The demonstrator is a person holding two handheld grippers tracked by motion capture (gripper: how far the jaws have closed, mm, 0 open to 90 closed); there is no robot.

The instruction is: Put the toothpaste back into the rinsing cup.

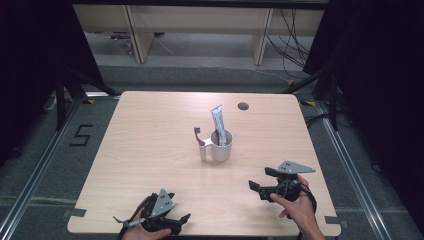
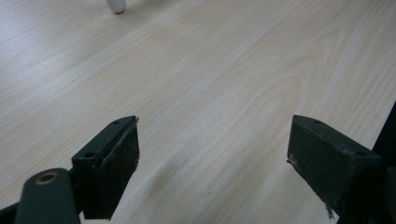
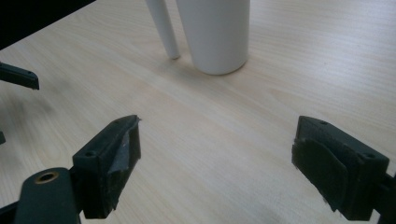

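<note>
Cup: the white cup [image 1: 221, 146] stands upright at the middle of the high view, on bare wood; in the right gripper view its lower wall [image 3: 217, 35] rises at the top centre.
Contents: a silver toothpaste tube [image 1: 218, 125] stands in the cup, cap end down, leaning slightly left; a toothbrush [image 1: 200, 142] stands against the cup's left side, its head up and its white handle foot [image 3: 163, 28] on the wood.
Handling: likely light and stiff, with a smooth, slippery wall; top-heavy with the tall tube, so a side knock could tip it. The tube is soft and would dent.
Where to grip: across the cup's lower wall, below the rim, clear of the toothbrush.
Right hand-held gripper [image 1: 262, 181]: lower right of the high view, jaws wide apart, nothing between them, pointing toward the cup but well short of it.
Left hand-held gripper [image 1: 181, 212]: bottom edge, left of centre, jaws apart and empty.
Bench [image 1: 150, 150]: pale wood.
</note>
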